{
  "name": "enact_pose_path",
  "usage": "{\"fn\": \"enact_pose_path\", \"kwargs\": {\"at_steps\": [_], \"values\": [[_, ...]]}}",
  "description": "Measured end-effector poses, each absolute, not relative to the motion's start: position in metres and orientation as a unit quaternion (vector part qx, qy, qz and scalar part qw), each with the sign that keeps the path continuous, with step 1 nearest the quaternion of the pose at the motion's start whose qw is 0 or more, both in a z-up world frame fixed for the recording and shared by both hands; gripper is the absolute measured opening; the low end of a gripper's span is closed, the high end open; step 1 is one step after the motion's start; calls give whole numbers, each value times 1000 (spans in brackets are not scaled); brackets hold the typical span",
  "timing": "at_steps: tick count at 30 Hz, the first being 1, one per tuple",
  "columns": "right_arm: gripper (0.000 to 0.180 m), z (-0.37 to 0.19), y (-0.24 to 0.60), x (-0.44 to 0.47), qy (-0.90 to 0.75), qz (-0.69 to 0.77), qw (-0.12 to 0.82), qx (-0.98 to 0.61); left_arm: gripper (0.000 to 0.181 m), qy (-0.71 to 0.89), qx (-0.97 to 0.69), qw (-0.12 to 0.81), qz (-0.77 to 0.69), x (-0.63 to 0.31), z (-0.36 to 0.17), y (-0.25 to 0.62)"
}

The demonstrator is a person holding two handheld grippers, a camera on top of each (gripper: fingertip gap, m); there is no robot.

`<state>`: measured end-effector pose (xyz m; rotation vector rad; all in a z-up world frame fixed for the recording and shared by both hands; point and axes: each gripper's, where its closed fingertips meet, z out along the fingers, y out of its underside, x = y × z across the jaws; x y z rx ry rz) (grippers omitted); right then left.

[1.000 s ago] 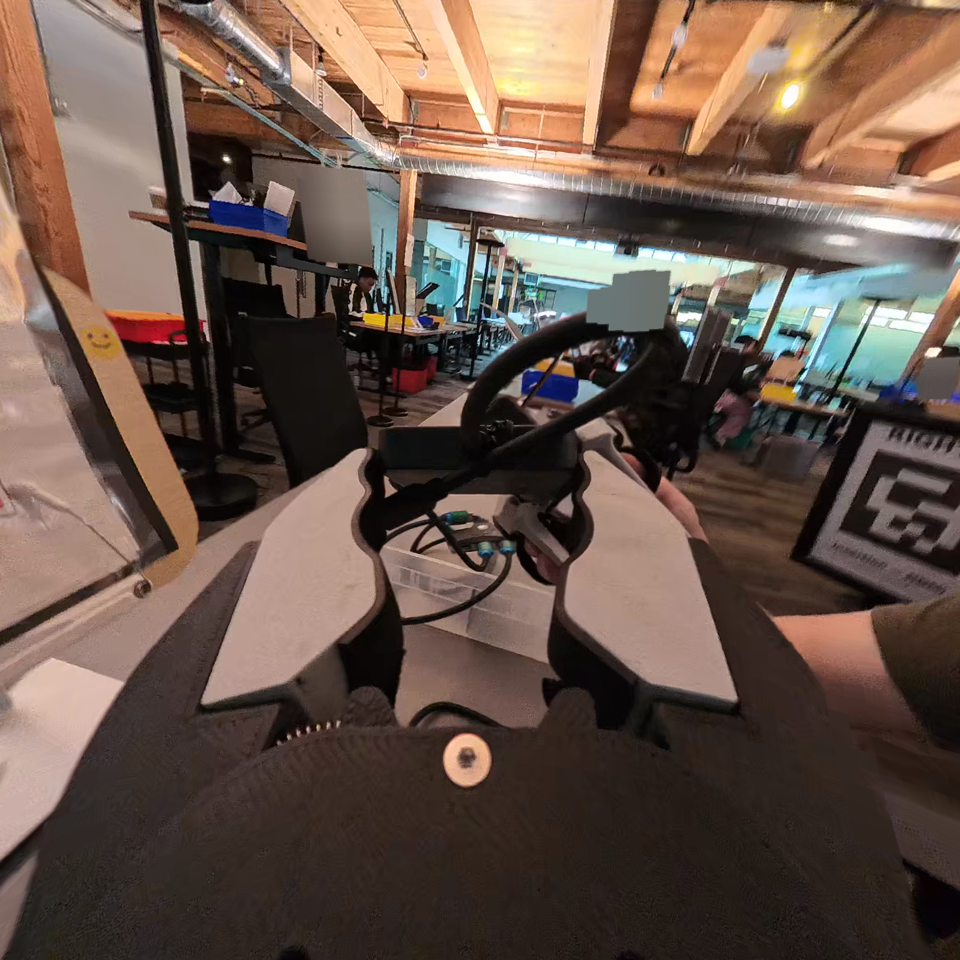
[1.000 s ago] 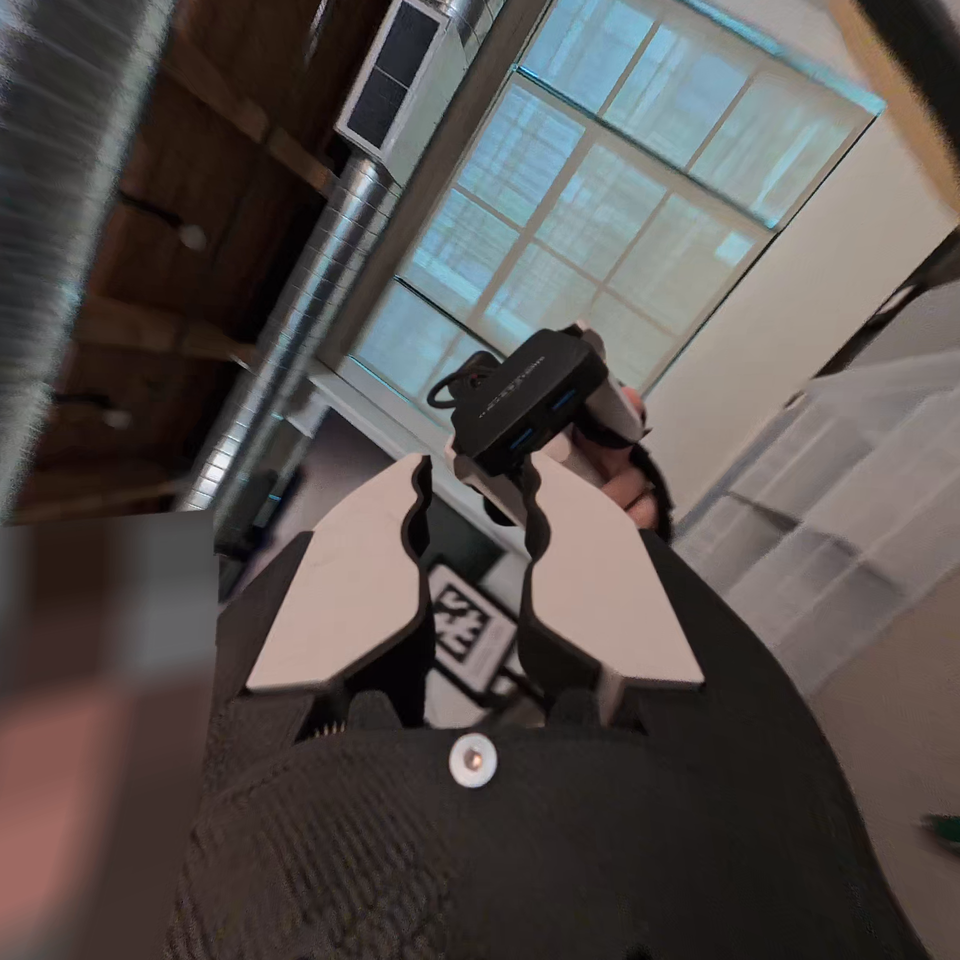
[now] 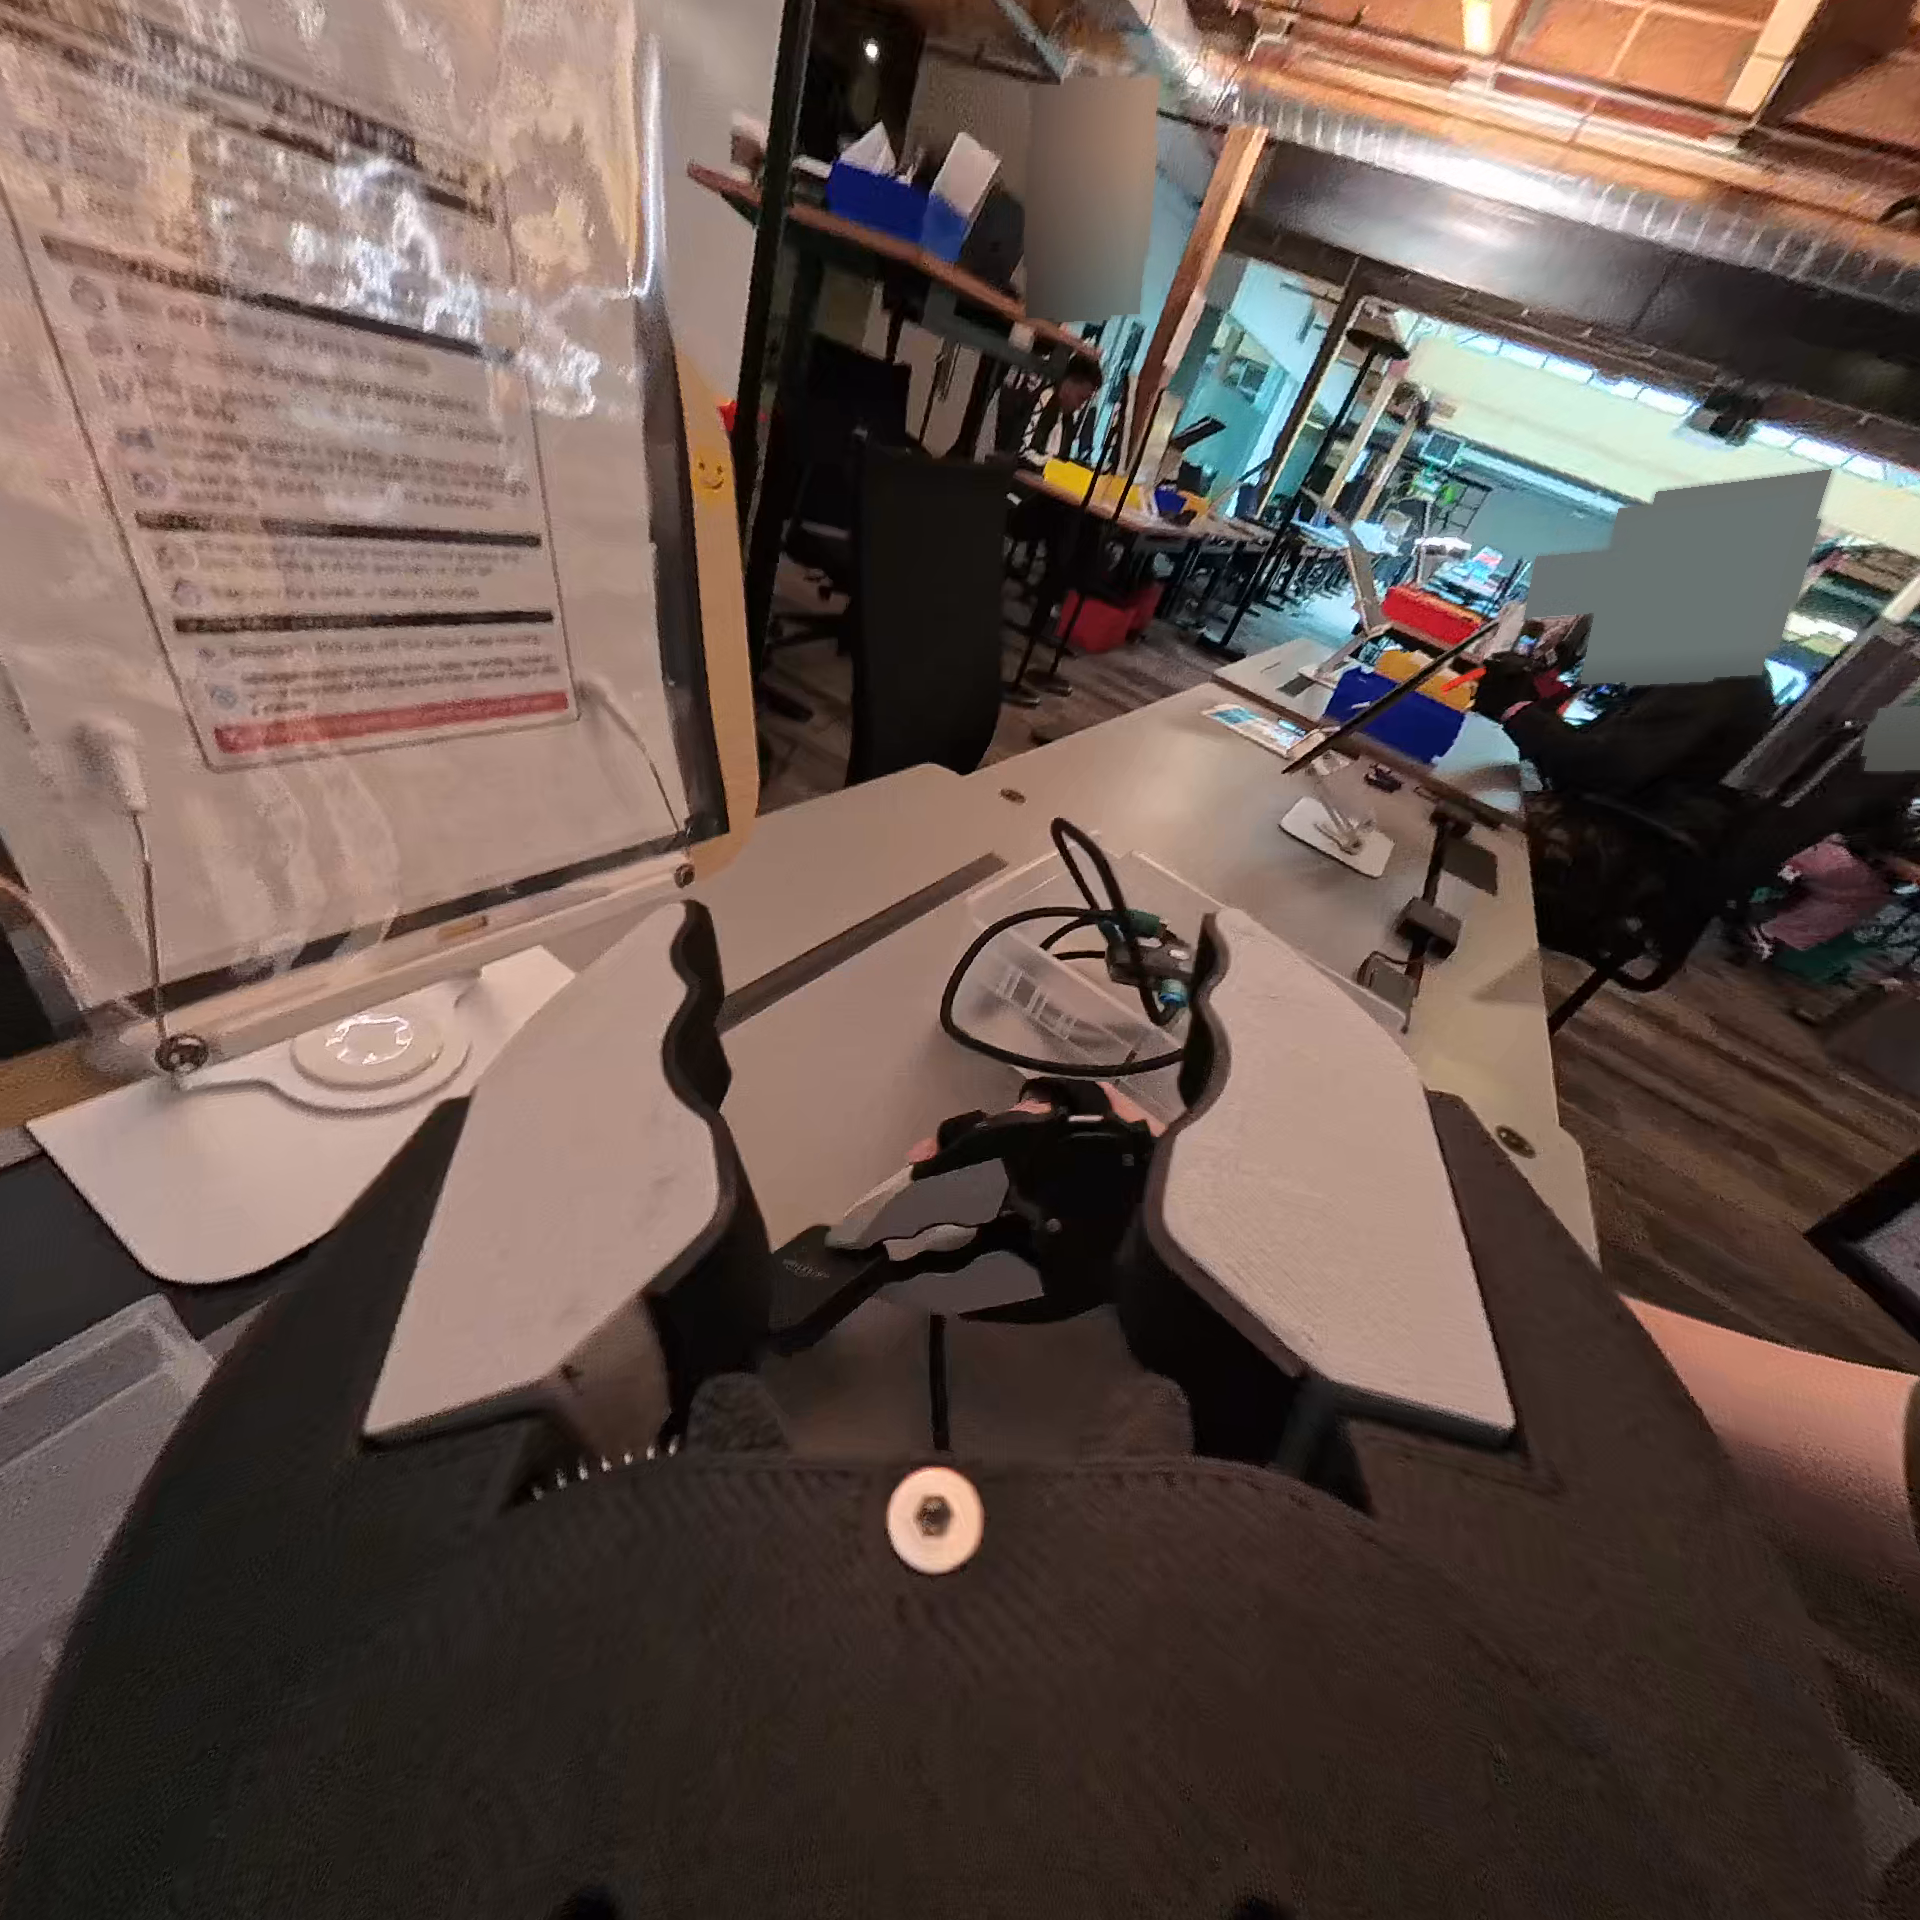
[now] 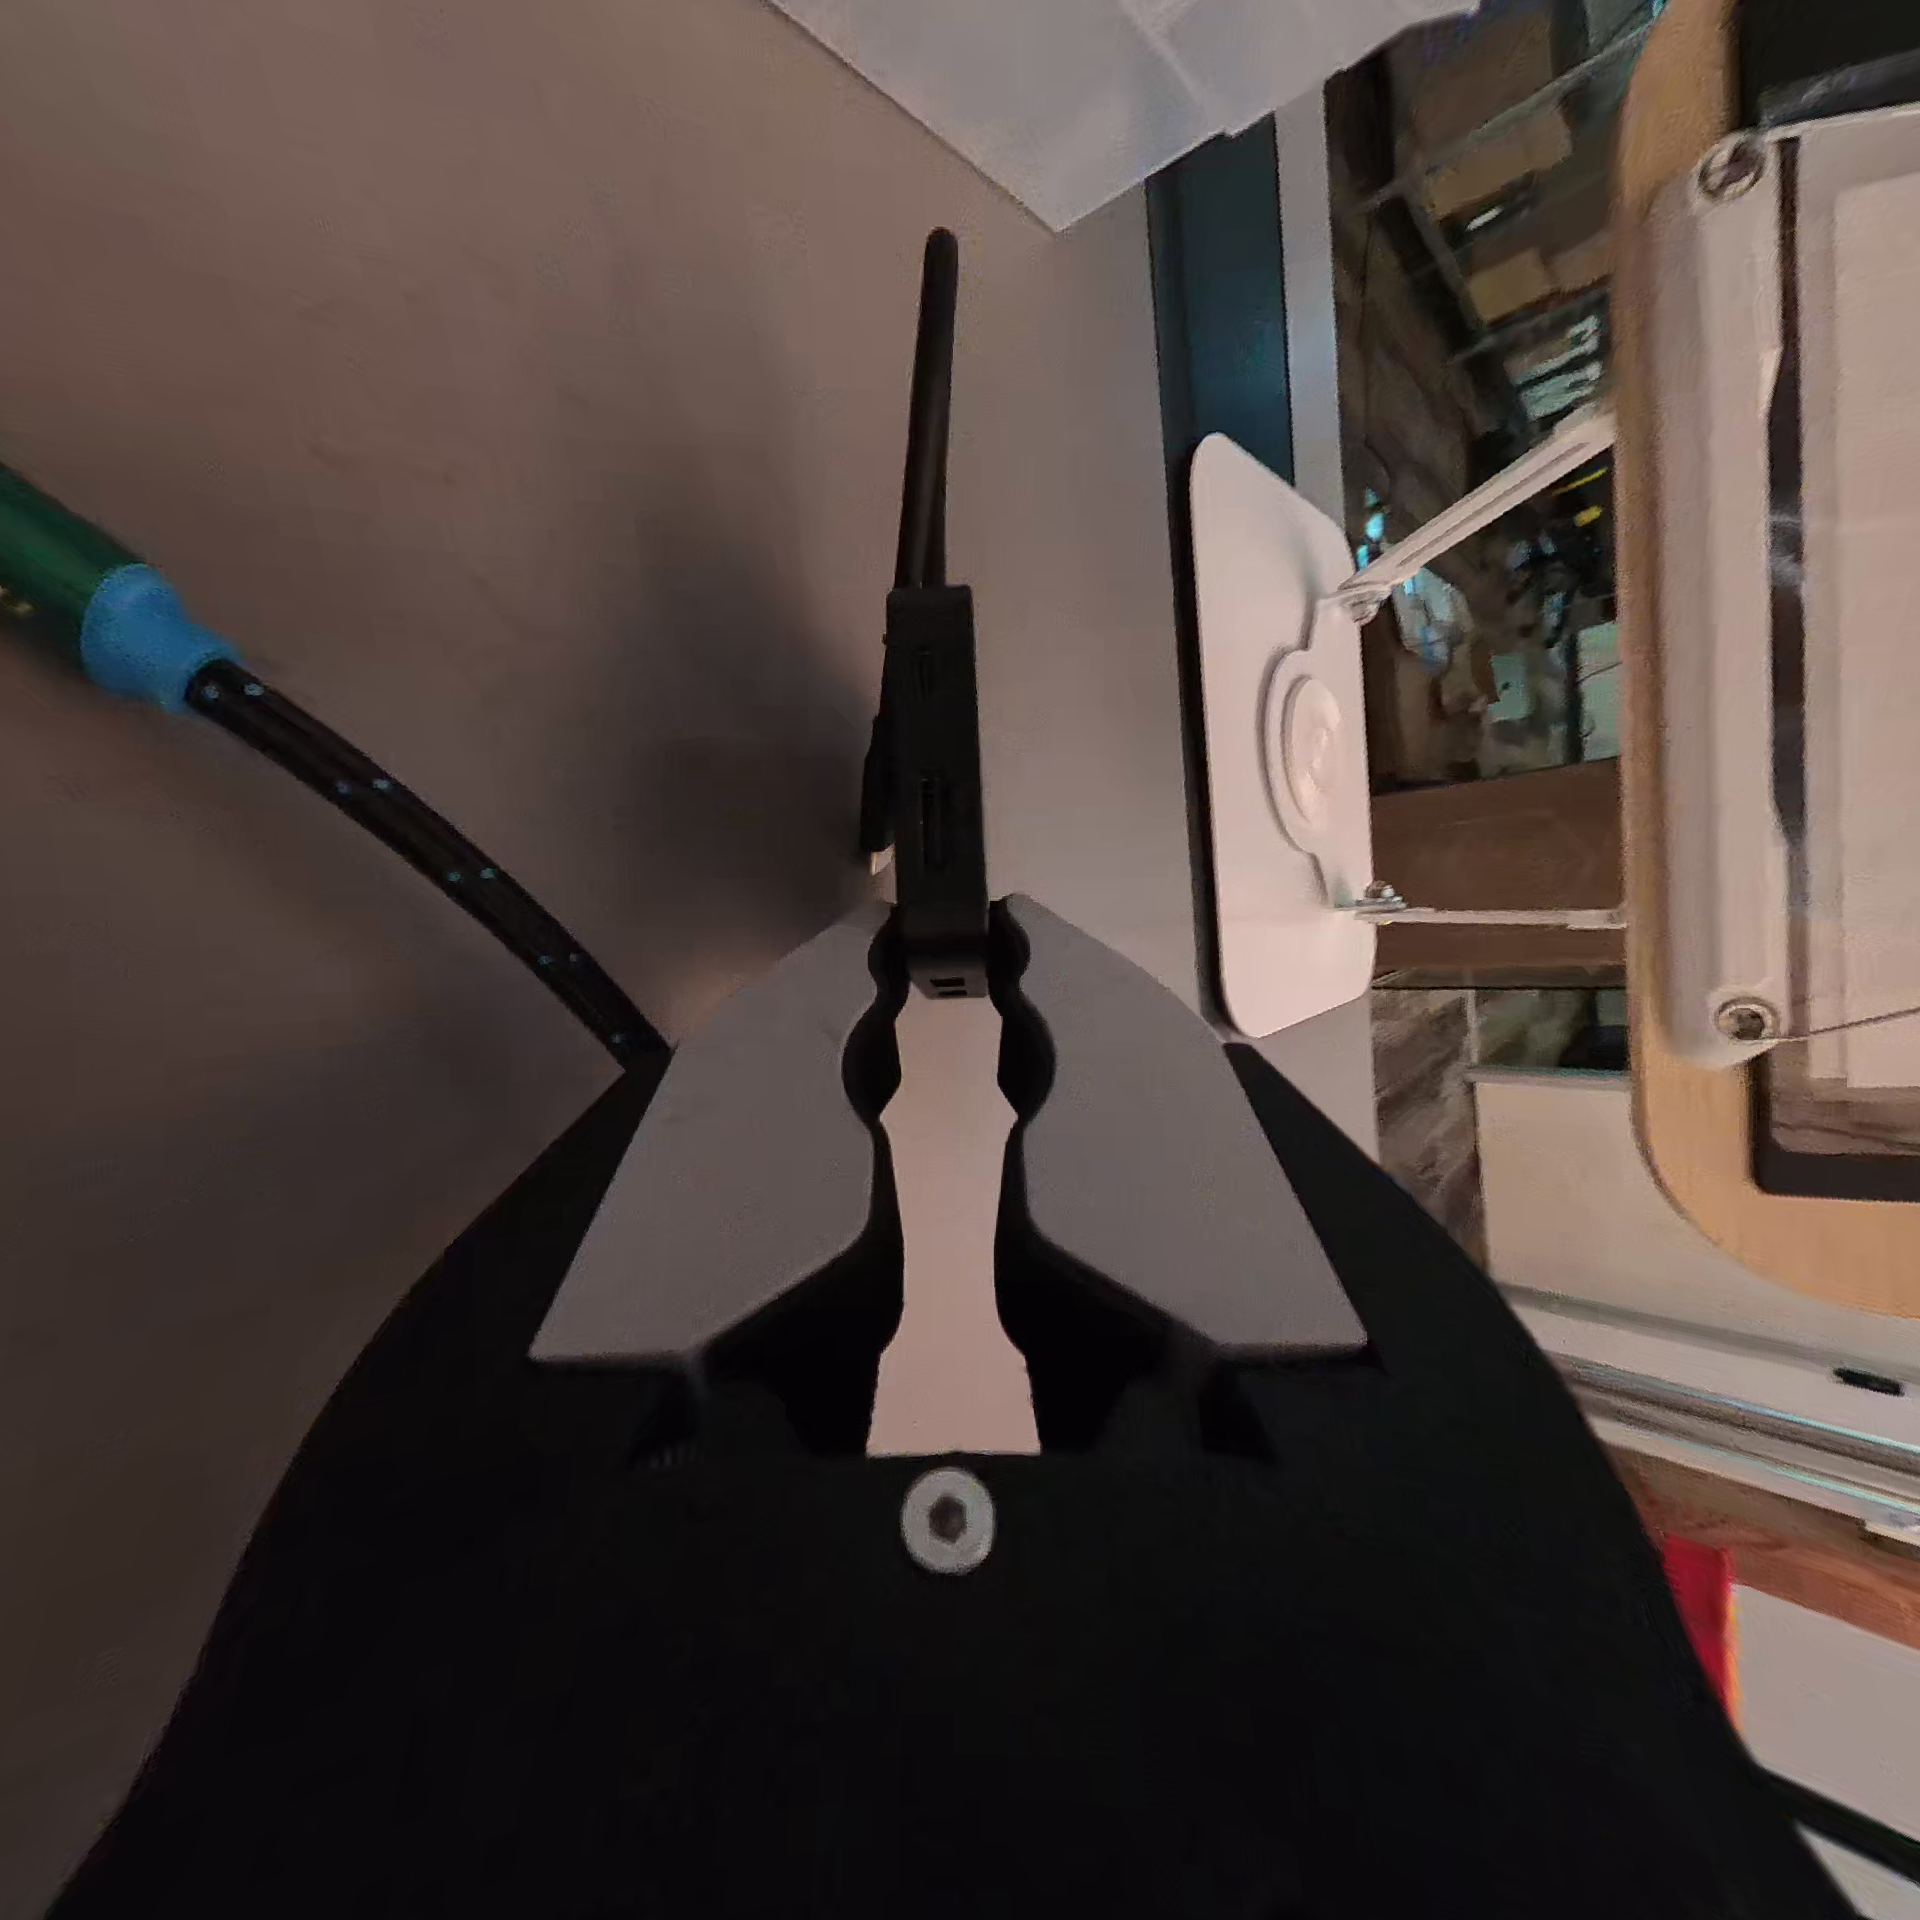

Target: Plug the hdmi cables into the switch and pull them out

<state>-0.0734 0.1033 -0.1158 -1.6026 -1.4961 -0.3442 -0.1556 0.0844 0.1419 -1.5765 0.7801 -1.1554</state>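
Right gripper [image 4: 943,940]: jaws clamped on the end of the switch [image 4: 932,769], a slim black box, above the smooth grey table [image 4: 436,436].
Left gripper [image 3: 951,961]: wavy-edged grey jaws spread wide, empty.
Cables [image 3: 1060,997]: black loops in a clear plastic tray [image 3: 1049,1003].

Pale grey table [image 3: 1226,831], carrying a clear plastic tray [image 3: 1049,997] ahead of the left tongs [image 3: 951,997], a white stand base [image 3: 260,1132] to their left, another further right [image 3: 1335,836].
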Motion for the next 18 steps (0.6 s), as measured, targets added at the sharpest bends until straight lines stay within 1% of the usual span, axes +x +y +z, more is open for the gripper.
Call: {"fn": "enact_pose_path", "kwargs": {"at_steps": [3, 8, 12, 14, 16, 18], "values": [[16, -118, 104, -71, -595, -137, 440, -658, 85, 333, -654, 499, -461, -155, 141, 81], [23, -129, 101, -60, -600, -162, 384, -682, 85, 335, -654, 495, -464, -154, 141, 79], [27, -123, 92, -53, -606, -154, 358, -694, 85, 334, -656, 491, -465, -157, 139, 80], [29, -117, 86, -55, -603, -129, 360, -700, 84, 331, -656, 492, -468, -159, 140, 80], [33, -117, 77, -53, -597, -107, 336, -720, 83, 329, -654, 493, -469, -162, 141, 80], [30, -110, 72, -49, -586, -105, 323, -735, 83, 329, -653, 495, -470, -165, 142, 80]]}}
